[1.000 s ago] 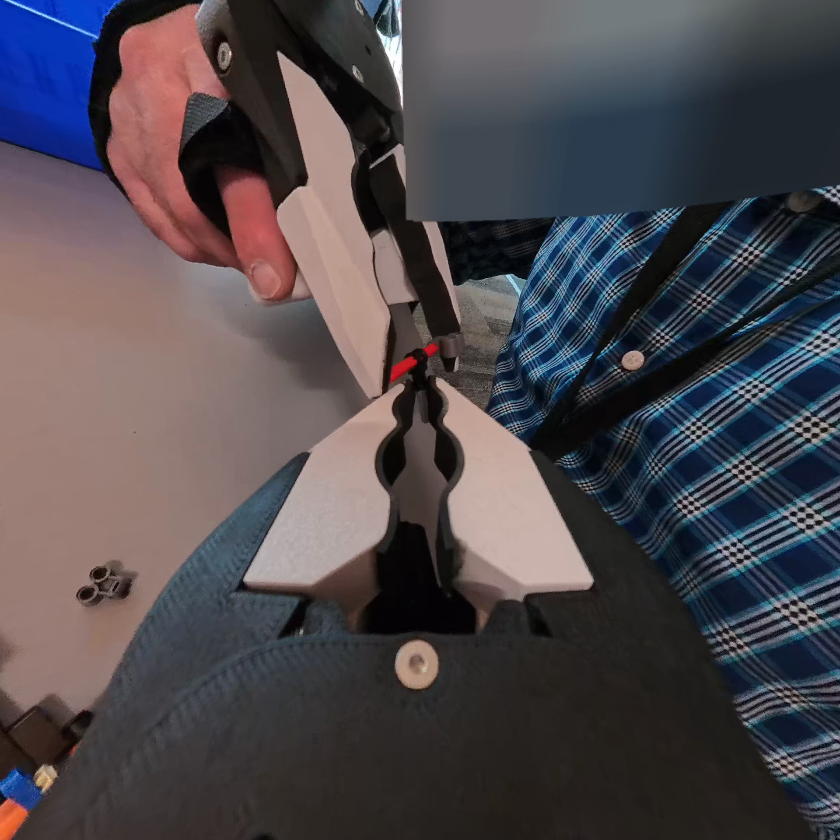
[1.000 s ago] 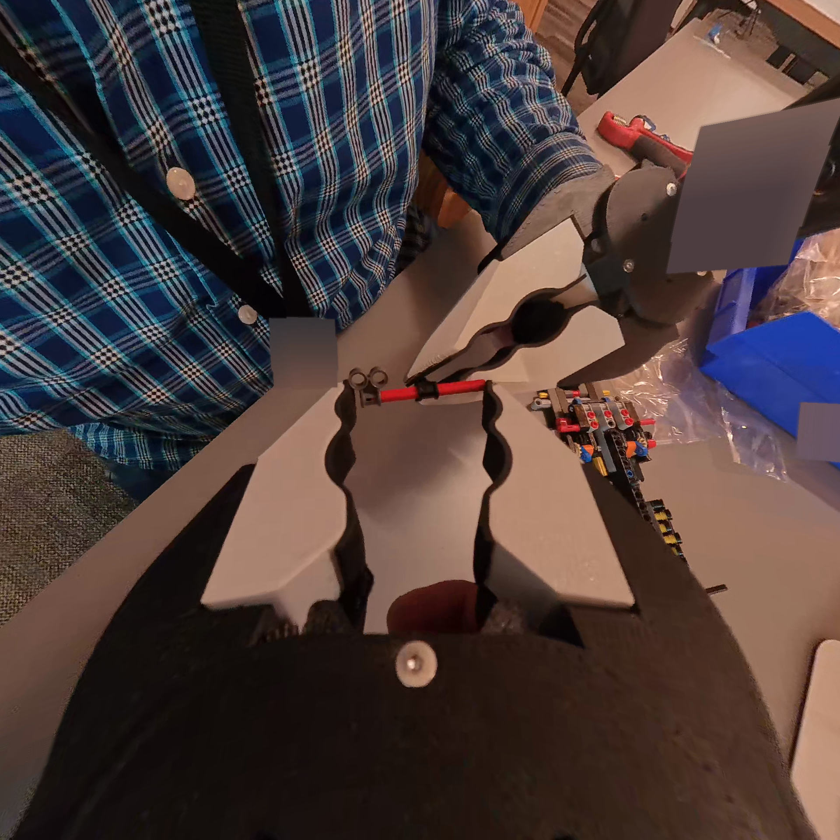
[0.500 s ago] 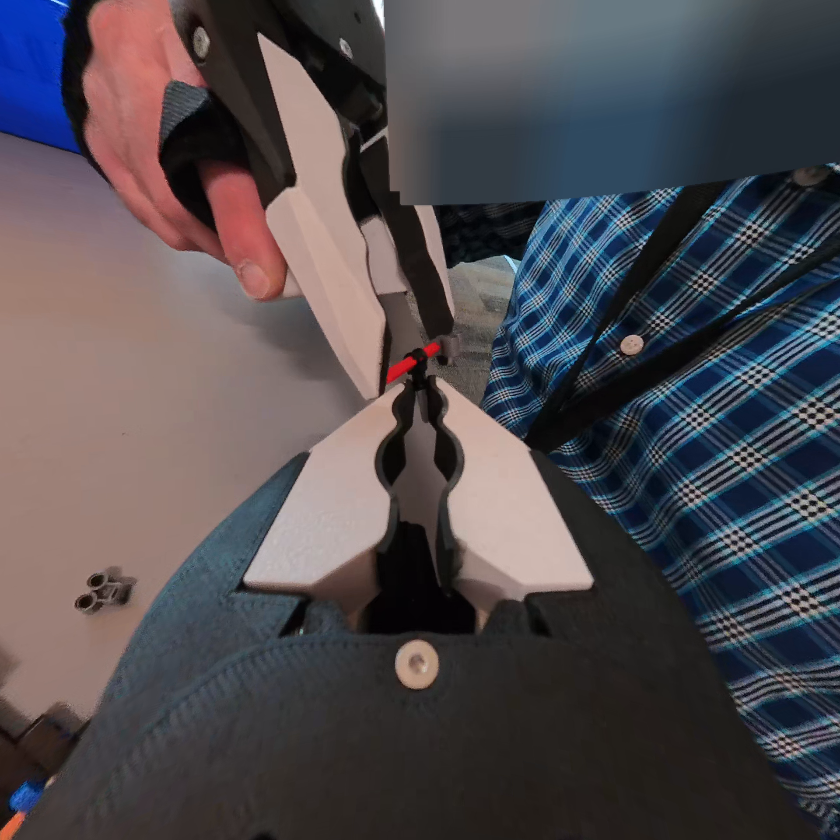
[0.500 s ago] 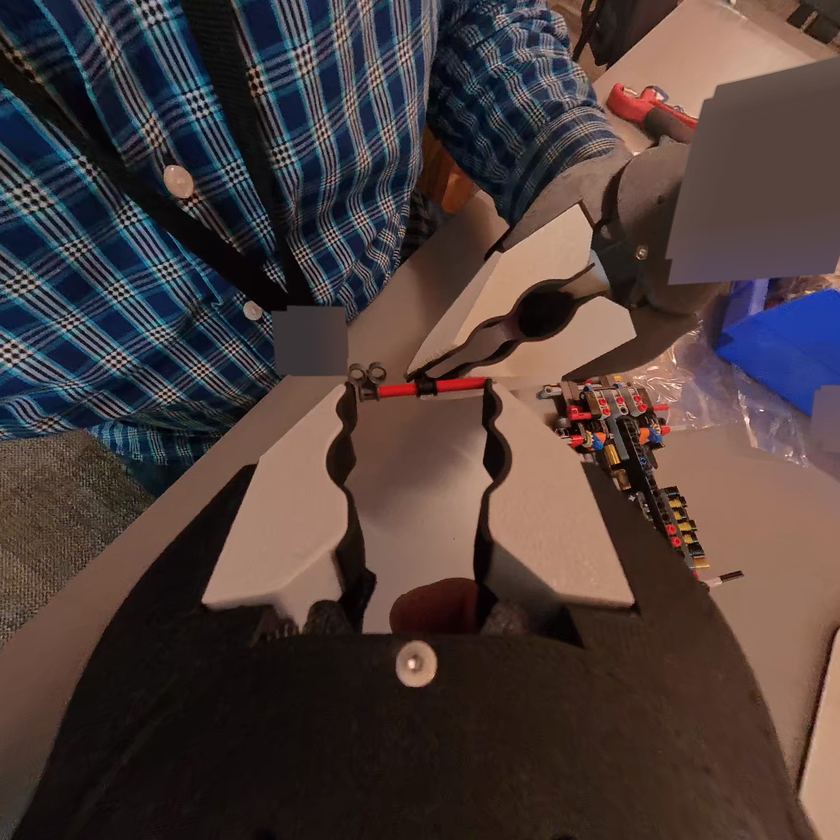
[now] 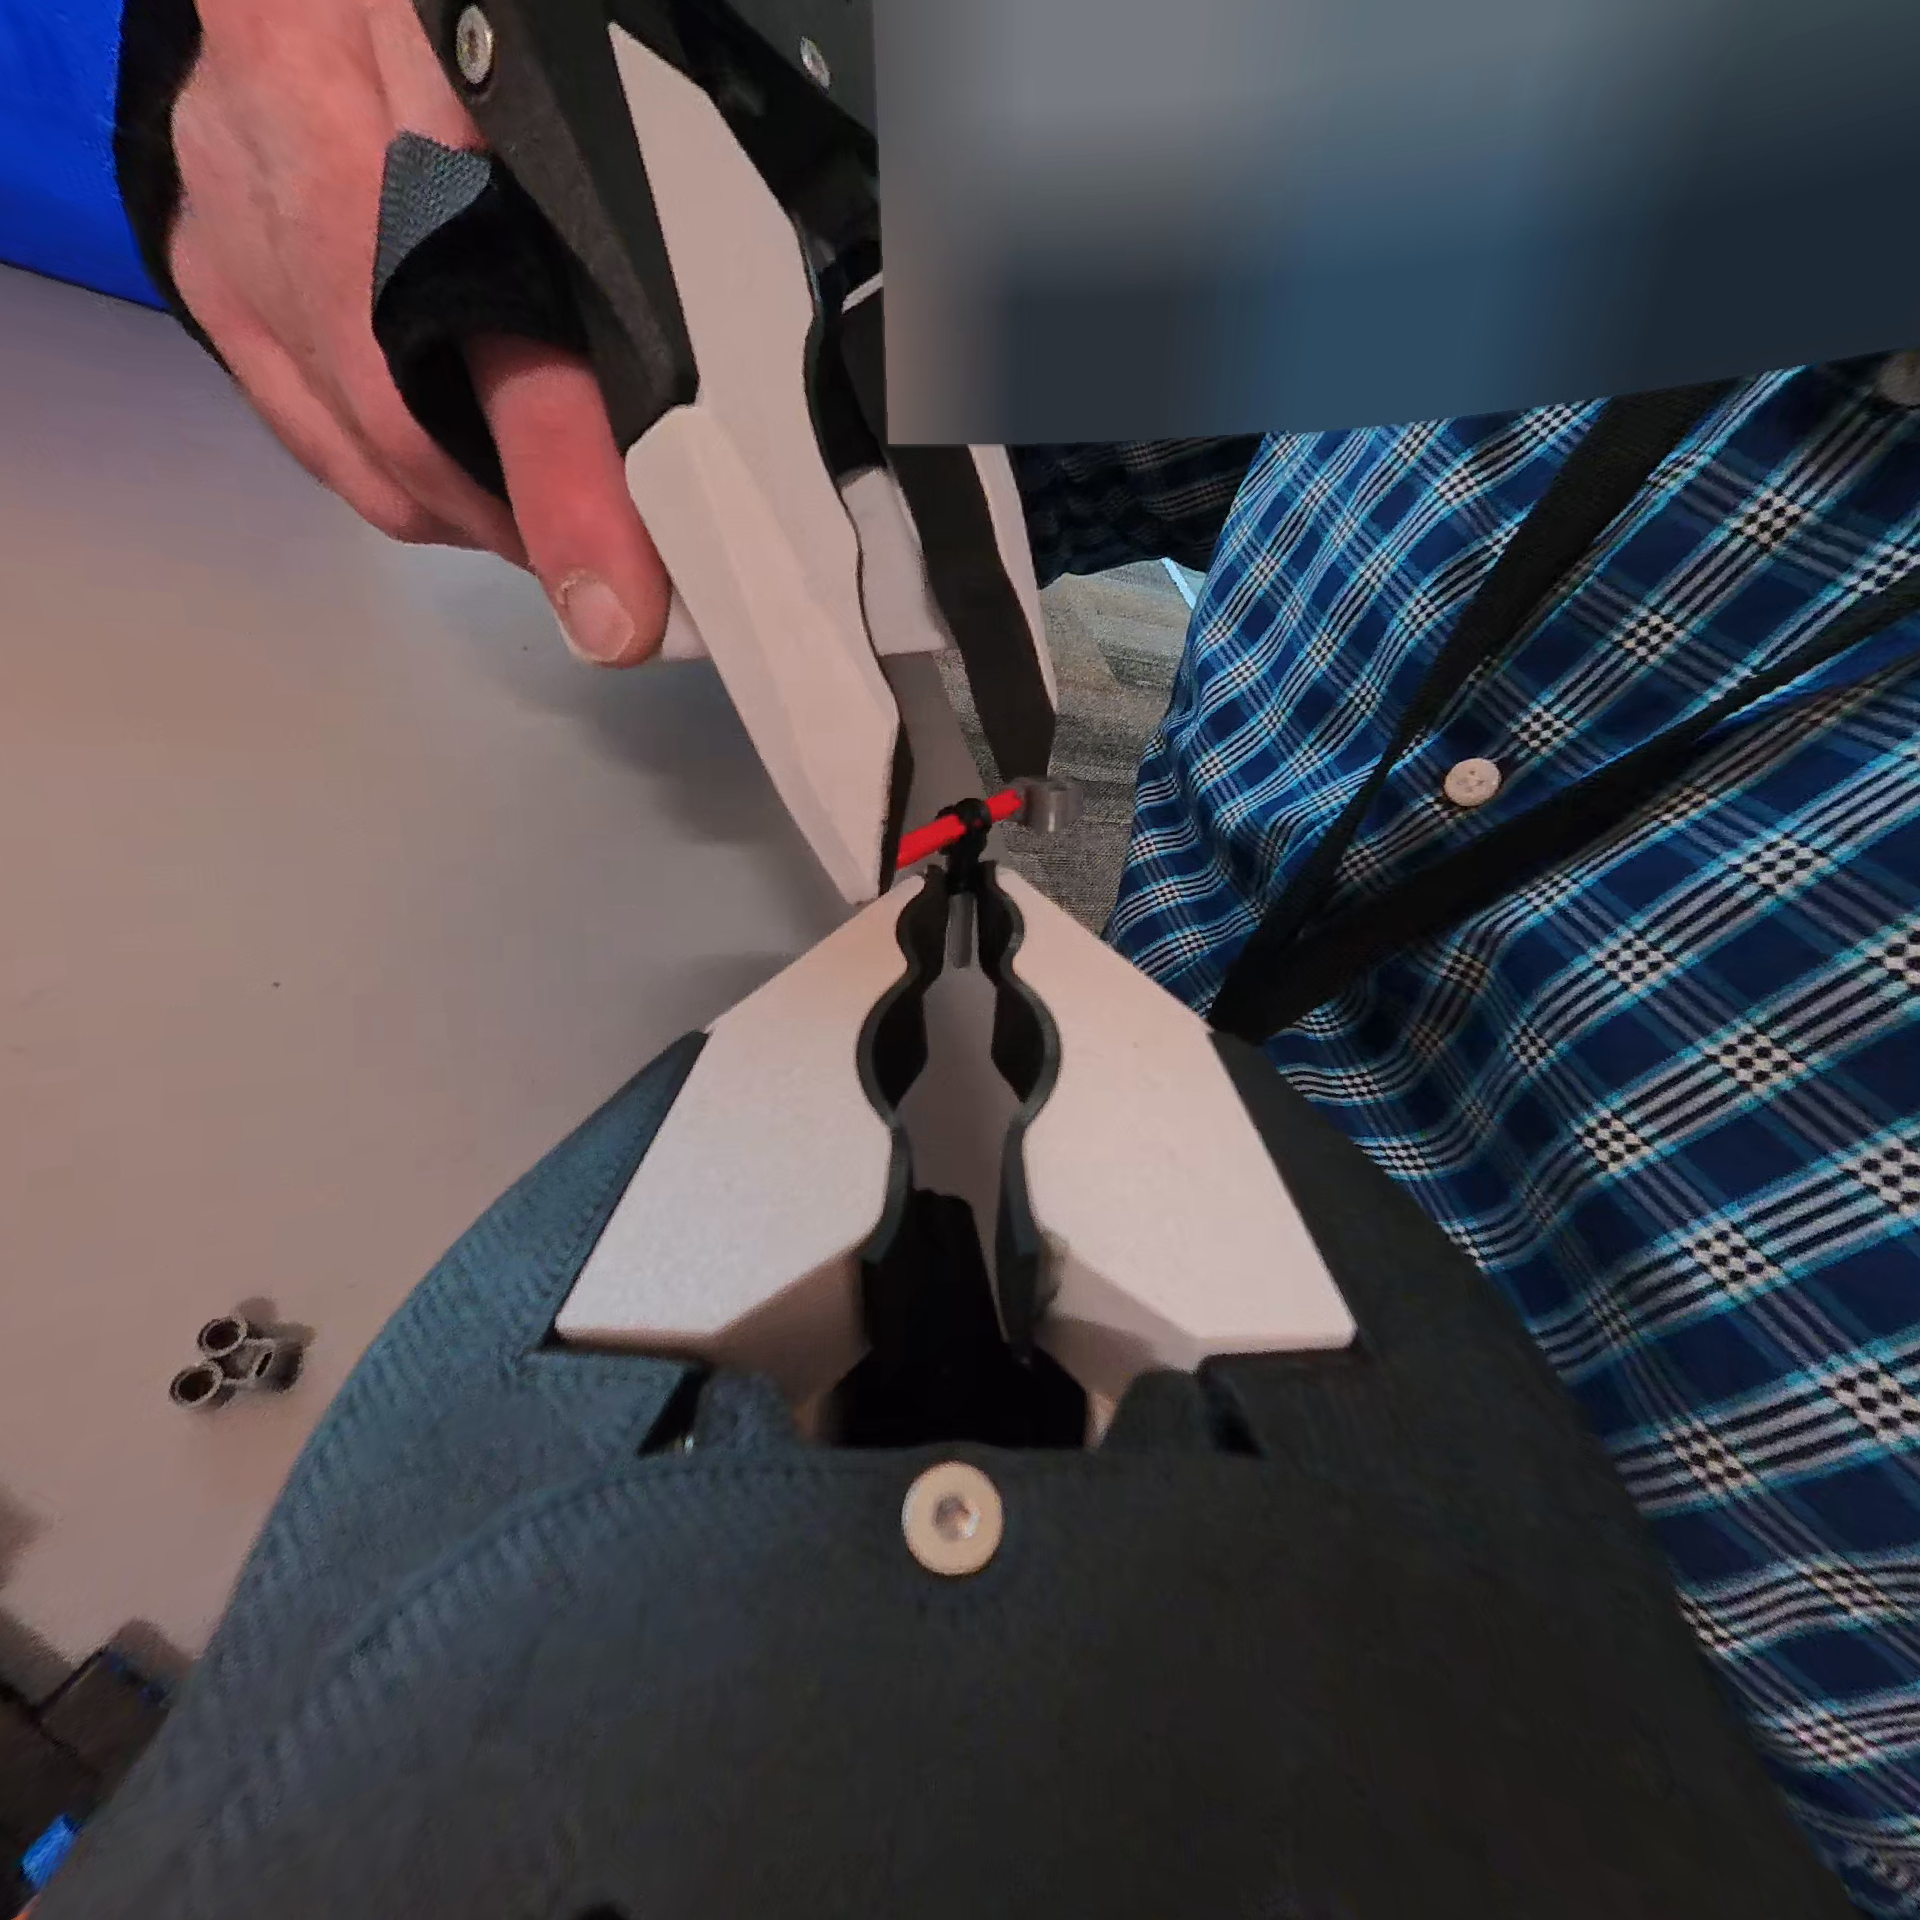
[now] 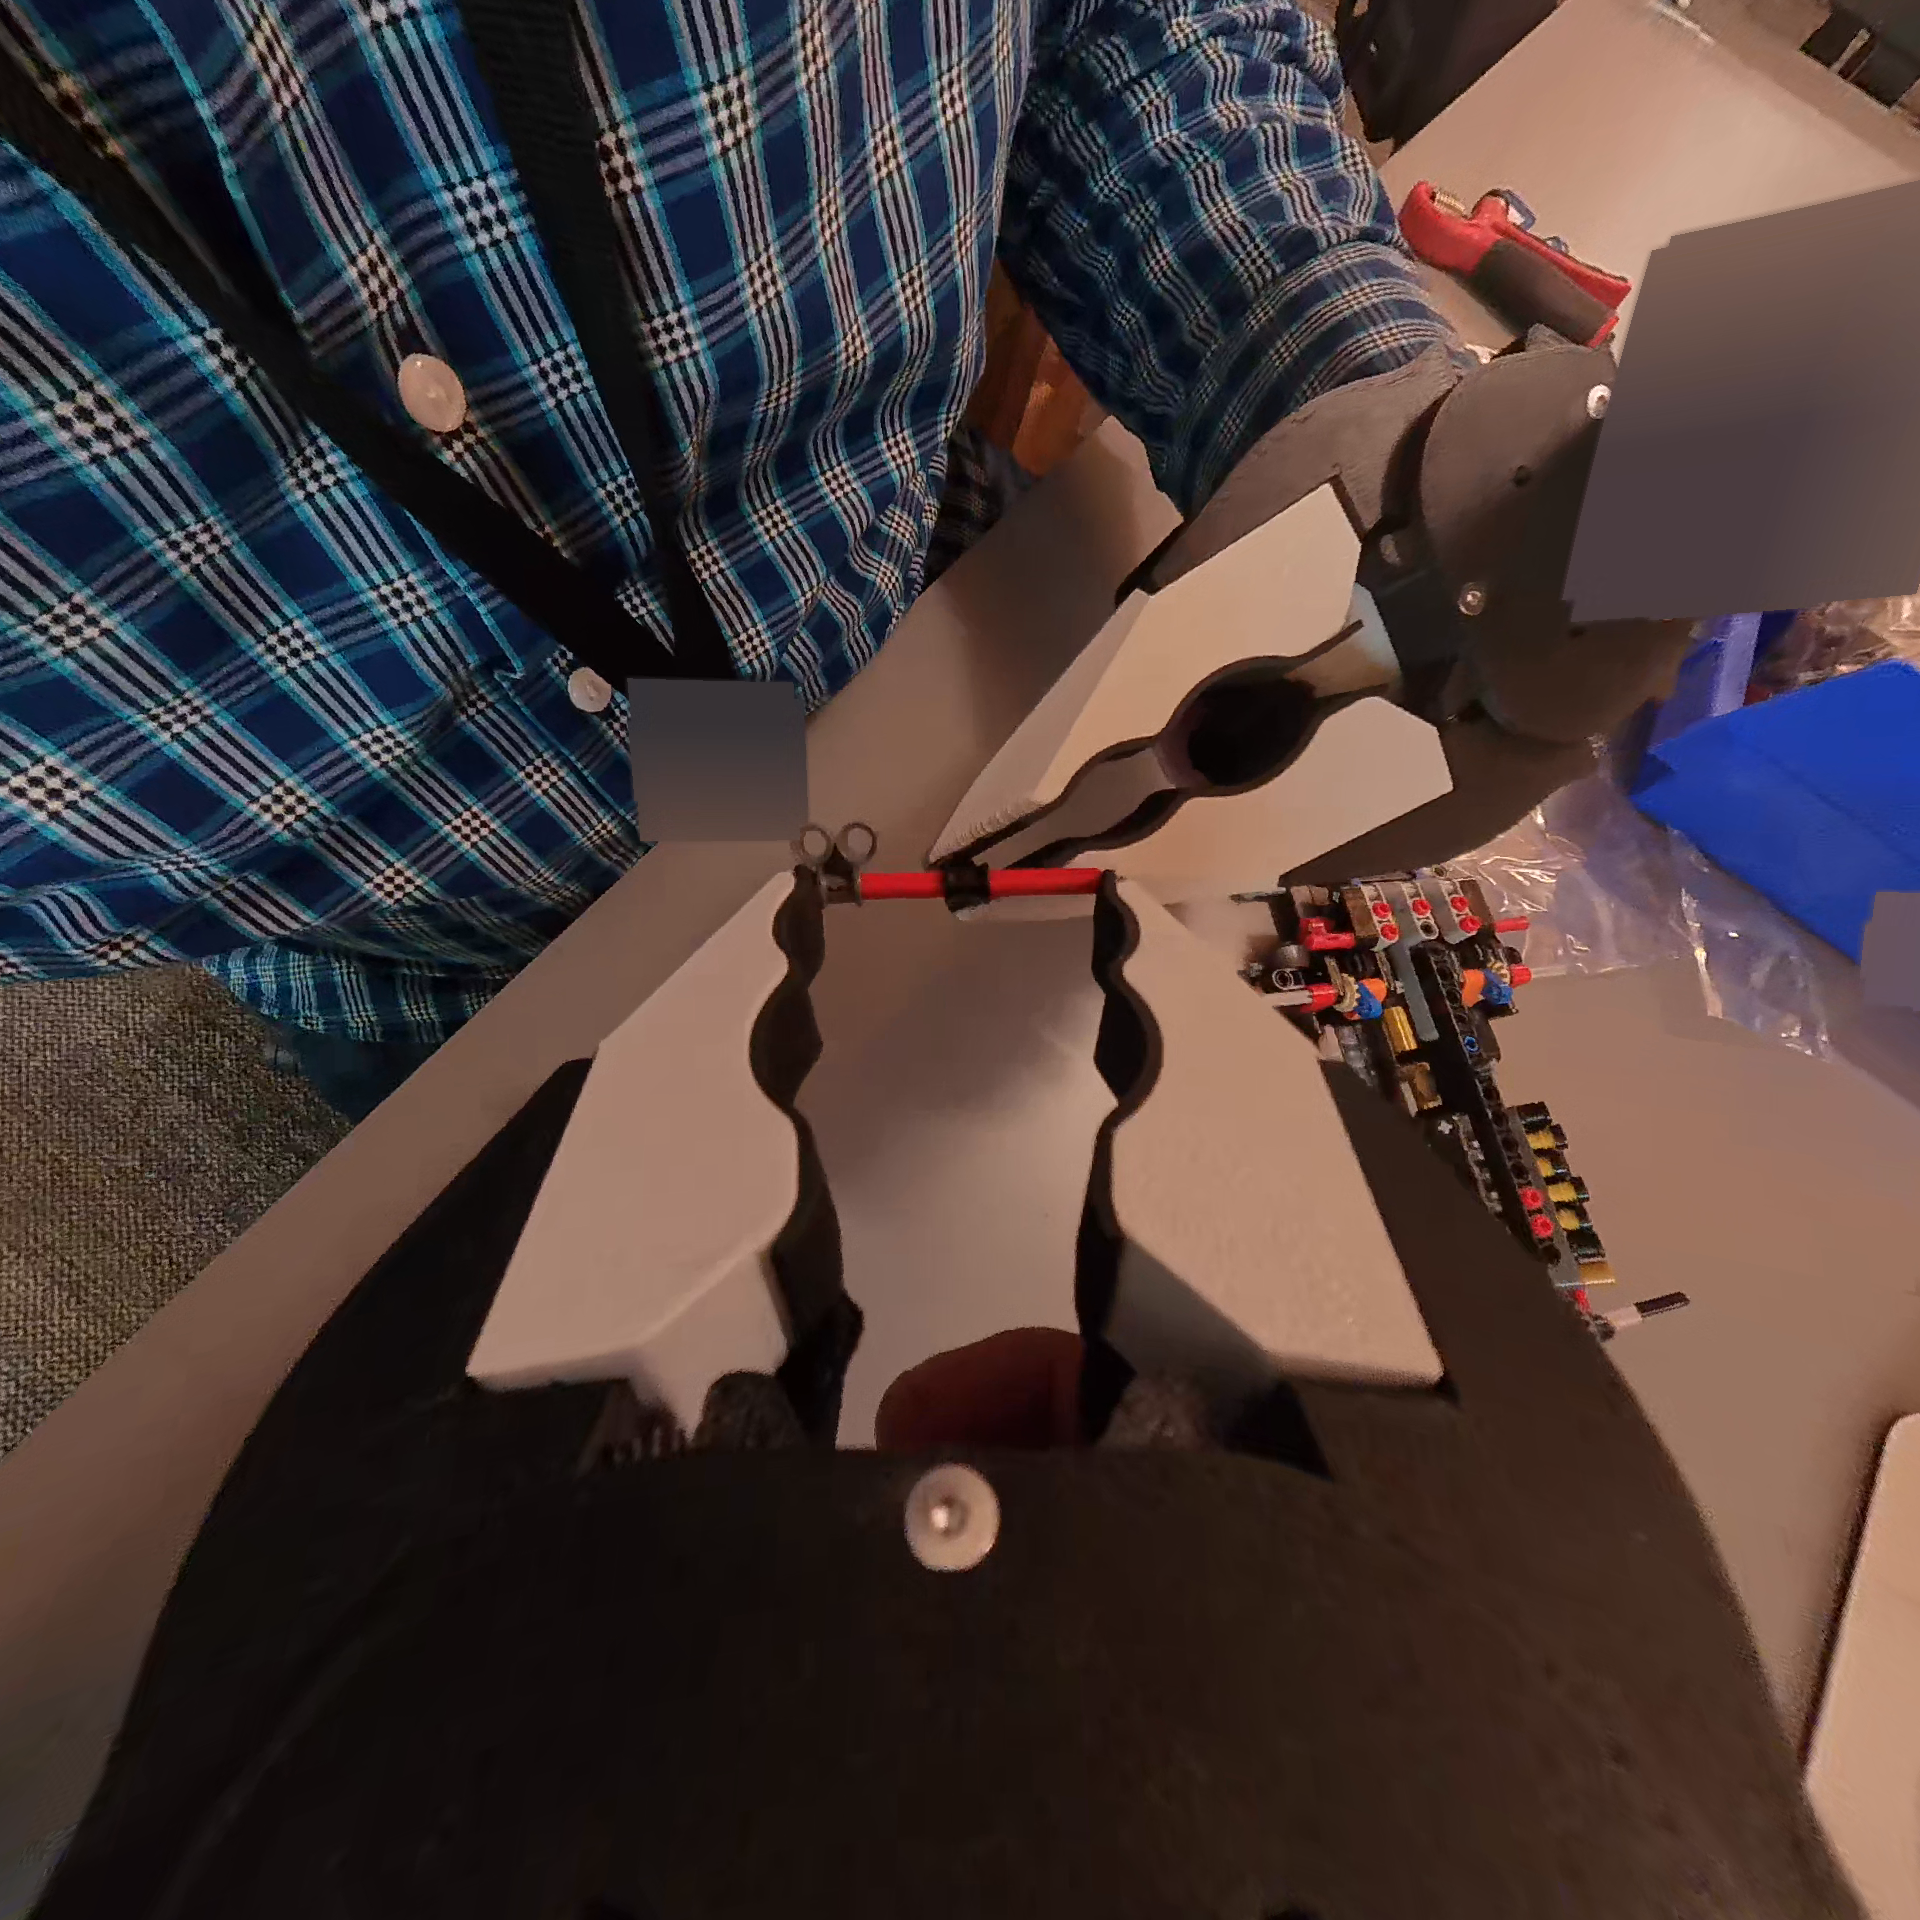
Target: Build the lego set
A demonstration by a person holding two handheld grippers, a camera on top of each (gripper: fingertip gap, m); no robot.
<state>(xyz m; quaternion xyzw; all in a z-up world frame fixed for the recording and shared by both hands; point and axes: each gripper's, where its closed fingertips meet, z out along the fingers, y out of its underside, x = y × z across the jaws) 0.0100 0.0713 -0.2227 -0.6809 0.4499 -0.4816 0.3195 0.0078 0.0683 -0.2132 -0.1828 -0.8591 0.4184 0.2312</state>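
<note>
A red axle (image 6: 904, 884) carries a grey double-hole connector (image 6: 836, 847) at its left end and a small black connector (image 6: 966, 885) at its middle. My right gripper (image 6: 951, 896) is shut on the axle end to end, one fingertip at each end. My left gripper (image 6: 951, 864) comes in from the upper right and is shut on the black connector. In the left wrist view my left gripper (image 5: 958, 894) pinches the black connector (image 5: 966, 828) at its tips. There the red axle (image 5: 920, 844) and grey connector (image 5: 1042, 805) span the right gripper (image 5: 951, 831) above it.
A long multicoloured Technic build (image 6: 1434, 997) lies on the grey table (image 6: 1714, 1143) to the right. A loose grey connector (image 5: 234, 1366) lies on the table at the left. Blue bins (image 6: 1787, 790), a plastic bag (image 6: 1621, 883) and a red tool (image 6: 1496, 239) are farther off. The person's plaid shirt (image 6: 312, 520) is close behind. My left and right fingertips are right by each other.
Both grippers have drifted slightly together. Their hold on the axle and the black connector looks the same.
</note>
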